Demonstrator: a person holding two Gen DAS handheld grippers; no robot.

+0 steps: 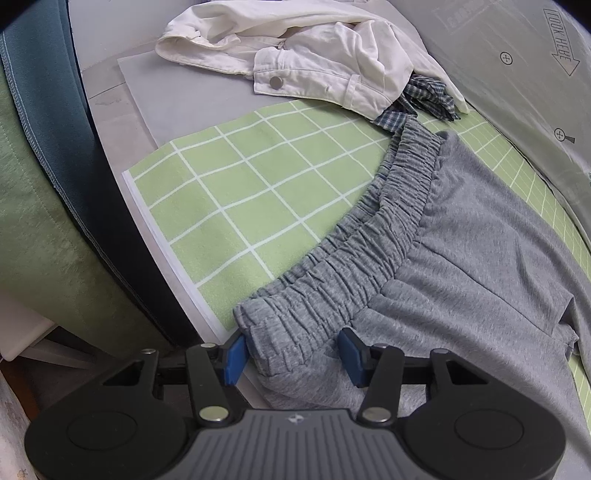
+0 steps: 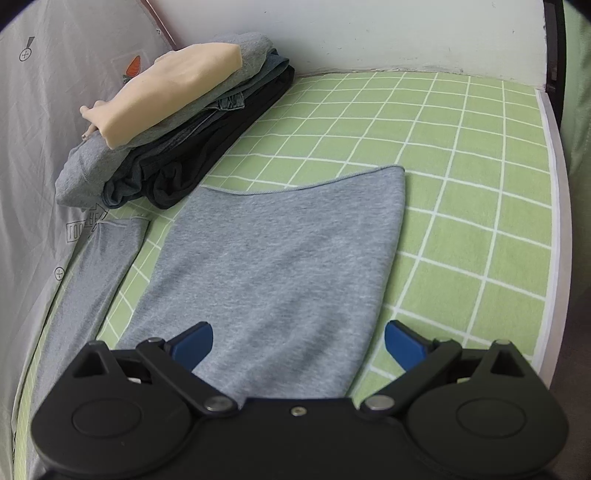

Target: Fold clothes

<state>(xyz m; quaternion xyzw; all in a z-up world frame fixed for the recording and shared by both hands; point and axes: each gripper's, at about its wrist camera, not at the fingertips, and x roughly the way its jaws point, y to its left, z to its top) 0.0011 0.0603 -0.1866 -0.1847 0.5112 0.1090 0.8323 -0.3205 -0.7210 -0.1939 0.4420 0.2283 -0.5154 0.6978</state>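
Grey sweatpants lie flat on a green checked mat, their elastic waistband running diagonally. My left gripper straddles the near corner of the waistband; its blue pads stand apart on either side of the fabric without squeezing it. In the right wrist view one grey trouser leg stretches away to its hem, and the other leg lies further left. My right gripper hovers over the near leg with its jaws wide open and nothing gripped.
Crumpled white garments and a plaid cloth sit beyond the waistband. A folded stack rests by the white wall. A printed grey sheet borders the mat. Teal fabric hangs at the left edge.
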